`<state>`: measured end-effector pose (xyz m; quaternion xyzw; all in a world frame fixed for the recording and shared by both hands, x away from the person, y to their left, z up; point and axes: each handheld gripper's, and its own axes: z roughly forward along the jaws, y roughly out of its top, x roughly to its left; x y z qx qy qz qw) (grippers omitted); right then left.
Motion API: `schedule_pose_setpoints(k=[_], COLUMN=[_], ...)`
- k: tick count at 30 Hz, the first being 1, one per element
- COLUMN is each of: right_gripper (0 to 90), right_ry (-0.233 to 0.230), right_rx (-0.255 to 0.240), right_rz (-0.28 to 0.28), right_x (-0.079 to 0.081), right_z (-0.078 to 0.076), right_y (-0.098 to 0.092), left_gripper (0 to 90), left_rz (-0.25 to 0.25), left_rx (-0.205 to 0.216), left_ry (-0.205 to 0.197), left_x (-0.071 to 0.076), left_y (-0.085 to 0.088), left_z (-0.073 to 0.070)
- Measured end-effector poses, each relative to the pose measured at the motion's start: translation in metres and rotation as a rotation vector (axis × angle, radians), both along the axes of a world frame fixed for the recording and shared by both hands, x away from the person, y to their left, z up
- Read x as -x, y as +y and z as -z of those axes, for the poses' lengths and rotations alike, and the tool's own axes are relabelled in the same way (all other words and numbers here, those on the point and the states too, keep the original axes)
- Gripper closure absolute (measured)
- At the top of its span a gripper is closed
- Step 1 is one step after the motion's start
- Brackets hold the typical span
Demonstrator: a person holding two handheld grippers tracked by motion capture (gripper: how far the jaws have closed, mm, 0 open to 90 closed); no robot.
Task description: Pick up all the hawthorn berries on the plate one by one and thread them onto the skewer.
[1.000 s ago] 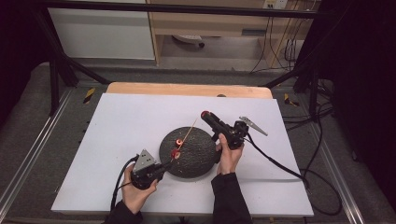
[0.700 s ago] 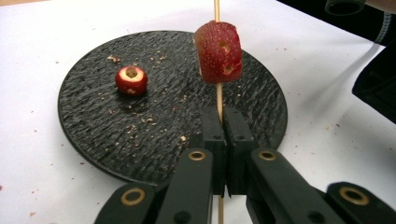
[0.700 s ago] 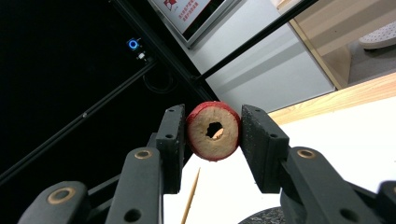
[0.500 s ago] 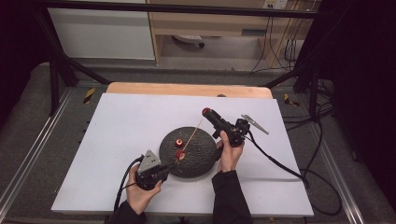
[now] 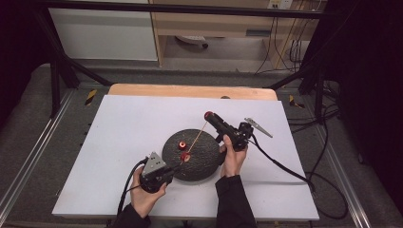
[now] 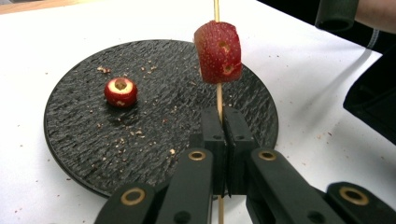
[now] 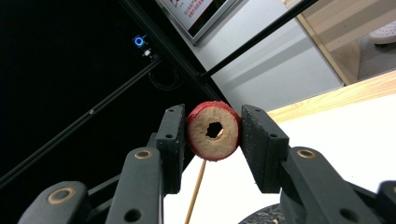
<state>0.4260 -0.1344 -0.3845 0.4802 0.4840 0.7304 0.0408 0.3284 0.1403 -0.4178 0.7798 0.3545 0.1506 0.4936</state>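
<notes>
My left gripper (image 6: 219,126) is shut on a thin wooden skewer (image 6: 218,100) just below a red fruit chunk (image 6: 218,51) threaded on it. In the high view the left gripper (image 5: 177,166) sits at the near edge of a black round plate (image 5: 204,164), and the skewer (image 5: 197,137) slants up to the right. My right gripper (image 7: 214,130) is shut on a red-skinned ring slice (image 7: 214,130) with a hole through it, held above the plate's far right (image 5: 209,116). The skewer's far end (image 7: 196,191) reaches the slice from behind. Another red piece (image 6: 120,92) lies on the plate.
The plate (image 6: 154,140) rests on a white table top (image 5: 123,133) and carries scattered crumbs. A wooden strip (image 5: 190,90) runs along the far edge. Cables trail off the table's right side. Dark frame posts stand at both far corners.
My left gripper has edged a little to the right with the skewer. The right gripper with its slice has stayed where it was.
</notes>
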Motion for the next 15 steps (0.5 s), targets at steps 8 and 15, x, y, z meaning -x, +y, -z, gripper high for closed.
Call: schedule_pose_setpoints(k=[8, 15], right_gripper=[61.8, 61.9], right_ry=[0.003, 0.002], right_rx=[0.004, 0.008], right_rz=[-0.018, -0.027], right_x=[0.0023, 0.0040], right_z=[0.0023, 0.0007], right_y=[0.0019, 0.0007], left_gripper=[88.4, 88.4], left_rz=[-0.009, -0.013], left_rx=[0.001, 0.005], left_ry=[0.000, 0.004], left_x=[-0.0026, -0.0036], left_y=[-0.0042, -0.0067], left_z=[-0.0010, -0.0008])
